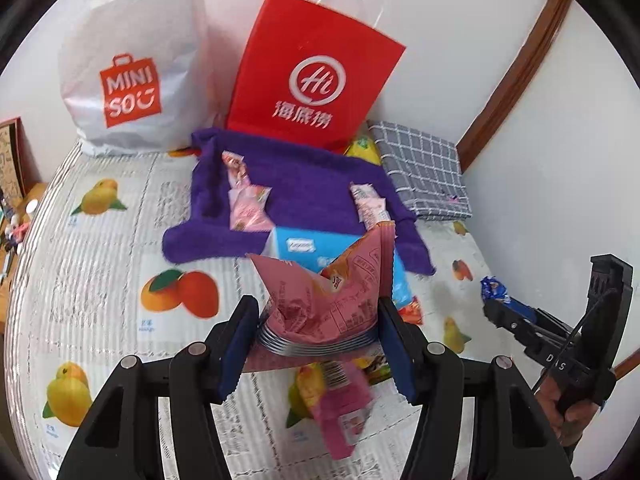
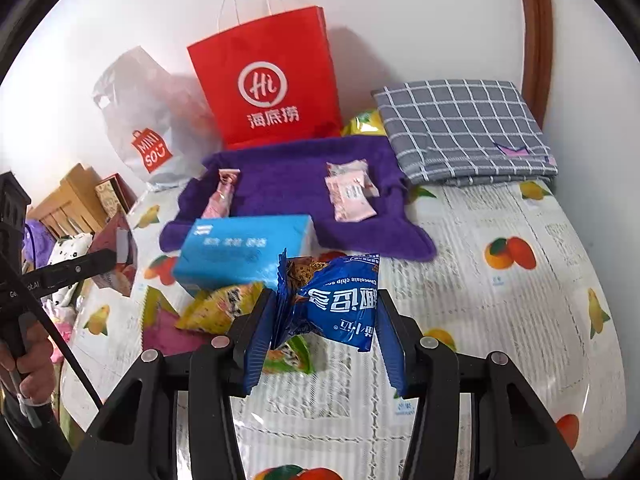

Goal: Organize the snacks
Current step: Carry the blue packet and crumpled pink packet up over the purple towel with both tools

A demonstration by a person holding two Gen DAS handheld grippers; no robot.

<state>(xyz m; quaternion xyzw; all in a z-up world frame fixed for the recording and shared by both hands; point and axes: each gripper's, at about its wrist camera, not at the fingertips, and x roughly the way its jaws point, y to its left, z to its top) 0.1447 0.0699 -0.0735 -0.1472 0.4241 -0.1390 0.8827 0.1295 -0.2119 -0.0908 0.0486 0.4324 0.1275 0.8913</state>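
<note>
1. Between the blue pads of my left gripper (image 1: 320,344) sits a pink snack packet (image 1: 328,292), crumpled at its waist where the pads press on it from both sides; it is held above the fruit-print cover (image 1: 120,240).
2. My right gripper (image 2: 326,336) is clamped on a blue chocolate chip cookie packet (image 2: 340,300), also clear of the cover.
3. Below the left gripper I see another pink packet (image 1: 340,412), blurred; I cannot tell whether it touches the cover.
4. Under the right gripper lie a yellow-green wrapper (image 2: 224,310) and a green one (image 2: 292,356) on the cover.
5. Behind both grippers a light blue box (image 2: 244,252) rests at the front edge of a purple towel (image 2: 288,184).
6. On the towel lie two small groups of pale pink sachets, one to the left (image 2: 222,198) and one to the right (image 2: 352,194), well apart.
7. Against the wall stand a red paper bag (image 2: 268,84) and a white plastic shopping bag (image 1: 128,68), the red one just behind the towel.
8. Right of the towel lies a folded grey checked cloth (image 2: 460,128), with a yellow packet (image 2: 364,122) partly hidden between it and the red bag.
</note>
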